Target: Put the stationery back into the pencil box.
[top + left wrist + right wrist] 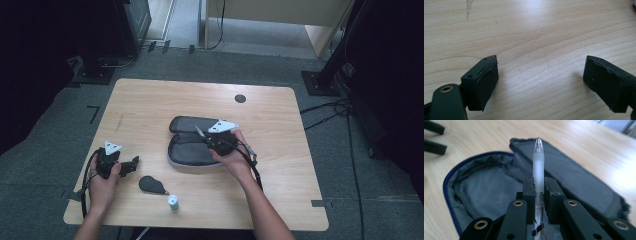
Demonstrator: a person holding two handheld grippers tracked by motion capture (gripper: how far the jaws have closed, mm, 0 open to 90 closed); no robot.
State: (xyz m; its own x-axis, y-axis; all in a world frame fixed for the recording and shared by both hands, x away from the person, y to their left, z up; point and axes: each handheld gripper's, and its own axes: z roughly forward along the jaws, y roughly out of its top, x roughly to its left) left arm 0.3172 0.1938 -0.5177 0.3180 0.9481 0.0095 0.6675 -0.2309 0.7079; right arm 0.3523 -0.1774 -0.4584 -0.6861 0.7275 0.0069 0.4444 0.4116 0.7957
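Grey carpet surrounds a light wooden table, with dark stands and cables at the edges of the room and a small round black cap set into the tabletop near its far edge.

At the middle of the table lies an open grey pencil case, unzipped and folded flat into 2 halves, its lining grey and its zip edge blue in the right gripper view.

The right gripper is held in the person's right hand over the case, near its right side. Its 2 black jaws are pressed together on a translucent pen, which stands up between them with its tip pointing away from the camera, above the open case. In the high view the pen shows as a thin pale sliver slanting over the case's middle fold.

The left gripper sits low at the left part of the table, held in the person's left hand, well apart from the case. Its jaws are spread wide with bare wood between them; the left gripper view shows 1 black pad at each side, holding nothing.

Between the 2 hands, near the table's front edge, lie a dark oval object and, just beside it, a small white bottle with a green band.
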